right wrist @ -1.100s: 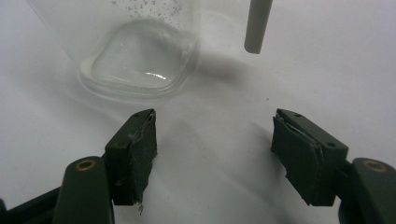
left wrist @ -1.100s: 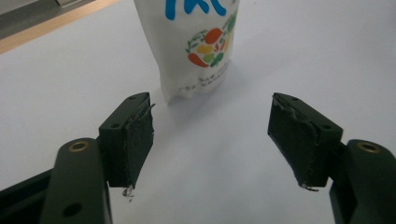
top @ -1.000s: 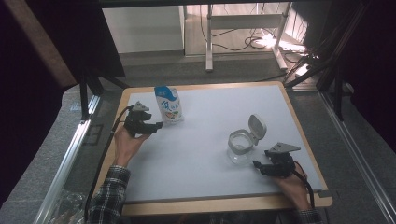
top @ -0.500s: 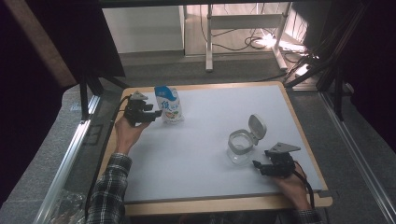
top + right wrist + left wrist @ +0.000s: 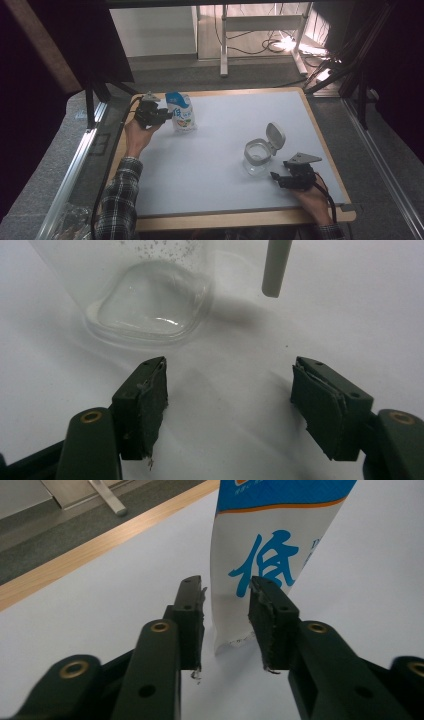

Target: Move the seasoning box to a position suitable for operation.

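A white and blue pouch [image 5: 181, 112] with blue characters stands upright at the table's far left. My left gripper [image 5: 162, 116] is right beside it. In the left gripper view the pouch's [image 5: 265, 555] lower side edge sits between the jaws of my left gripper [image 5: 227, 592], which stand a little apart and do not press on it. A clear jar [image 5: 257, 159] with its grey lid [image 5: 275, 135] flipped up stands at the near right. My right gripper [image 5: 276, 177] rests just in front of it. In the right gripper view, my right gripper [image 5: 230, 370] is wide open and empty, short of the jar [image 5: 150, 295].
A pale mat [image 5: 220, 150] covers the wood-edged table [image 5: 240, 220]. Its far wooden edge [image 5: 75, 560] runs just behind the pouch. Metal frame legs [image 5: 92, 107] stand off the left side, and cables and a stand lie on the floor beyond.
My left hand has carried its gripper away from me and to the right, up to the pouch. The right gripper, the jar and the pouch have stayed put.
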Action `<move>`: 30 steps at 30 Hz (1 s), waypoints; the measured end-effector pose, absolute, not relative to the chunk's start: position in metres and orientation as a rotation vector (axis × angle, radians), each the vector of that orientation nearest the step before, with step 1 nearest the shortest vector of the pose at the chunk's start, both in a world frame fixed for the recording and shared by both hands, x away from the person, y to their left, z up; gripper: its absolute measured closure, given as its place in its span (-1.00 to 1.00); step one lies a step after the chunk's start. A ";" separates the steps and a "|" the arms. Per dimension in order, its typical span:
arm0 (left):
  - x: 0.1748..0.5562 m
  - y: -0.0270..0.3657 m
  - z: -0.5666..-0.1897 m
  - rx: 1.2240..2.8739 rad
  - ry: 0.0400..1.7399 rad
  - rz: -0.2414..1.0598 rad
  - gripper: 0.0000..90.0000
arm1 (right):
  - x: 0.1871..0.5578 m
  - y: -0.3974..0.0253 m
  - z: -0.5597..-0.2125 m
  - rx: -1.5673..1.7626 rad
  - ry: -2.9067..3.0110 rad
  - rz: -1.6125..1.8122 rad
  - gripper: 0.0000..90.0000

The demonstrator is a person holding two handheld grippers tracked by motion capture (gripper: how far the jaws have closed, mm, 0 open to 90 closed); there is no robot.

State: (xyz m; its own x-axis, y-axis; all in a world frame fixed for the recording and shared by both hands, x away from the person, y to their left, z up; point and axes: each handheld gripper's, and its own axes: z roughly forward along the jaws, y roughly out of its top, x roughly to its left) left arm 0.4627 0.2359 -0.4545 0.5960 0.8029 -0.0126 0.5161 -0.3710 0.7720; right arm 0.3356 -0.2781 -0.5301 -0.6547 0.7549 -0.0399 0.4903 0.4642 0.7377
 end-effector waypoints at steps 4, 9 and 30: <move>0.465 0.235 -0.456 2.064 1.027 0.475 0.66 | 0.336 -0.278 -0.530 1.050 2.355 1.013 -0.31; 0.466 0.237 -0.457 2.059 1.043 0.485 0.95 | 0.336 -0.278 -0.530 1.050 2.356 1.013 -0.31; 0.452 0.234 -0.449 2.012 1.038 0.413 1.00 | 0.336 -0.278 -0.530 1.050 2.356 1.013 -0.31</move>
